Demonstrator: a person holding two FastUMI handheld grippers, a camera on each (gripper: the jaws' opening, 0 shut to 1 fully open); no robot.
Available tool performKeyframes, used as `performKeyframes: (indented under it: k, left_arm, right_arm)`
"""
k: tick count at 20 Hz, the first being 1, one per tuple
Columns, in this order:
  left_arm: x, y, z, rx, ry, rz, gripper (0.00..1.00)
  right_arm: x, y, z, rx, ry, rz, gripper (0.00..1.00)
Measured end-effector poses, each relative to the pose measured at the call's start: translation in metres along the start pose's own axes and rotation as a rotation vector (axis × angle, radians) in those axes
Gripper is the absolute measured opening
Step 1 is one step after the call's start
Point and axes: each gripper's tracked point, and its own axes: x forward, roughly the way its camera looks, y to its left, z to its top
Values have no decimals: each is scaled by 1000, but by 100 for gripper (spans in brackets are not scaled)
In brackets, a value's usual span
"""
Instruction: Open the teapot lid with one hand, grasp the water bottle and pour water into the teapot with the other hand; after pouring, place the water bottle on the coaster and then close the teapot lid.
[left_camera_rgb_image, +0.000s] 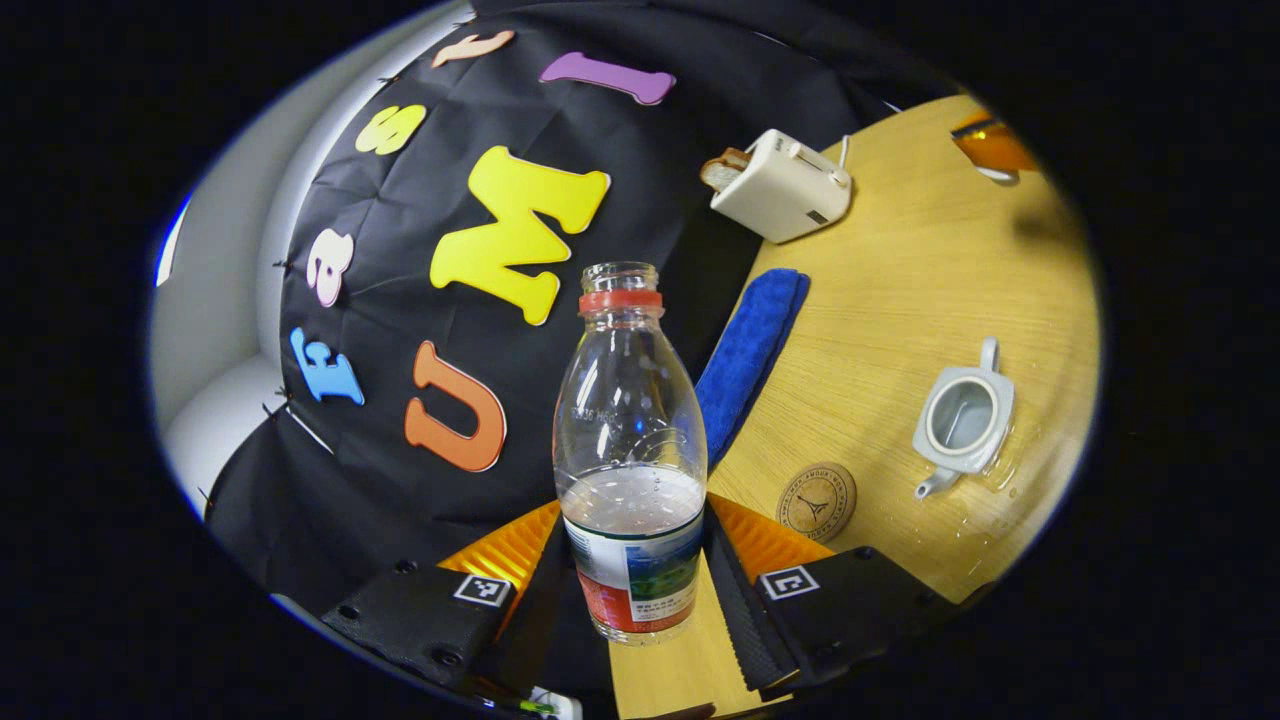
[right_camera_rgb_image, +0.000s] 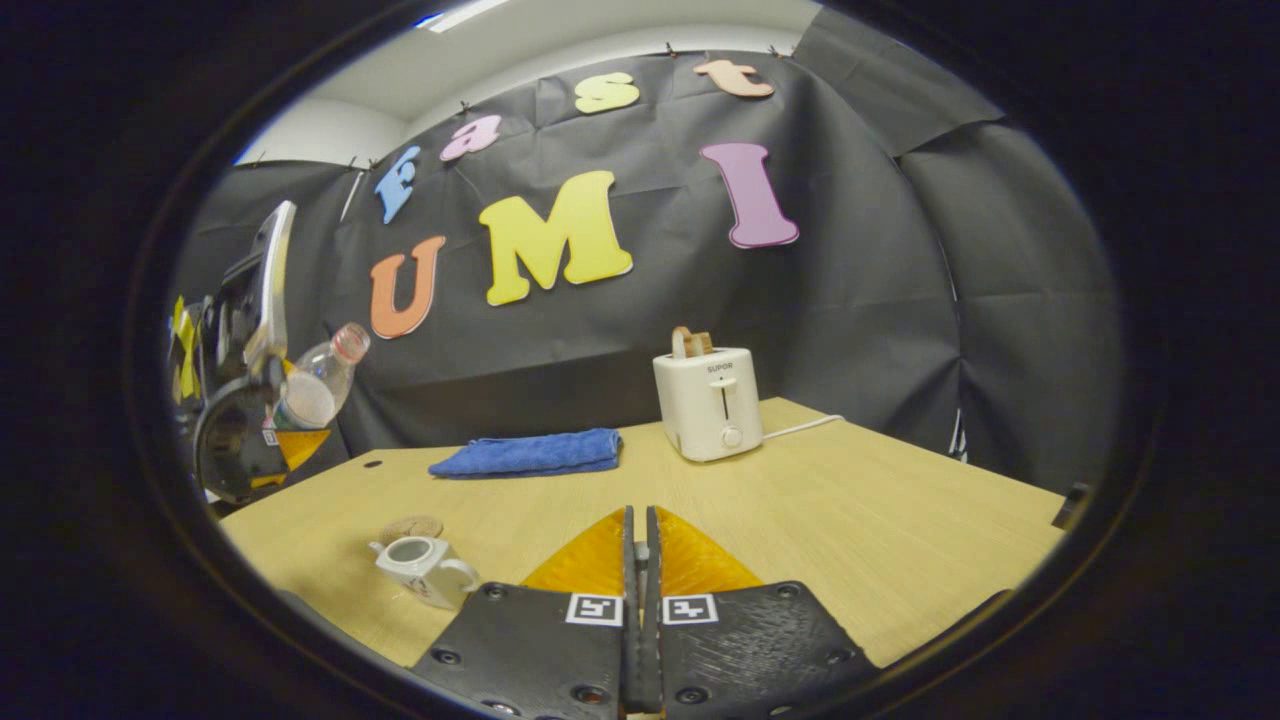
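Observation:
My left gripper (left_camera_rgb_image: 635, 545) is shut on the lower body of a clear water bottle (left_camera_rgb_image: 628, 420). The bottle has no cap, wears a red neck ring and holds some water low down. In the right gripper view this bottle (right_camera_rgb_image: 318, 385) tilts in the air at the far left, above the table. The white teapot (left_camera_rgb_image: 962, 418) stands open on the wooden table, with the round cork coaster (left_camera_rgb_image: 816, 502) beside it. My right gripper (right_camera_rgb_image: 640, 545) has its fingers pressed together over the table, right of the teapot (right_camera_rgb_image: 425, 568). In the left gripper view a white sliver of lid (left_camera_rgb_image: 996, 175) shows under it.
A folded blue towel (right_camera_rgb_image: 530, 452) lies near the back wall, and a white toaster (right_camera_rgb_image: 708, 402) with bread in it stands right of it. Water drops (left_camera_rgb_image: 1005, 480) glisten on the table (right_camera_rgb_image: 850, 530) by the teapot.

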Motion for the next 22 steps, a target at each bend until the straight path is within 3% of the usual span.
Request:
performKeyframes:
  k: [9,13,17,22]
  left_arm:
    - [36,-34,-21,-714,16,-107,76]
    - [52,-46,-20,-931,-42,-84,76]
    - [55,-45,-22,-1048,-109,-79,76]
    - [66,-58,-21,-1028,-132,-98,77]
  right_arm:
    - [2,7,-6,-13,9,16,0]
    - [2,5,-8,-16,15,11,0]
    - [-4,15,-6,15,24,45,0]
    - [-5,26,-9,-14,22,56,0]
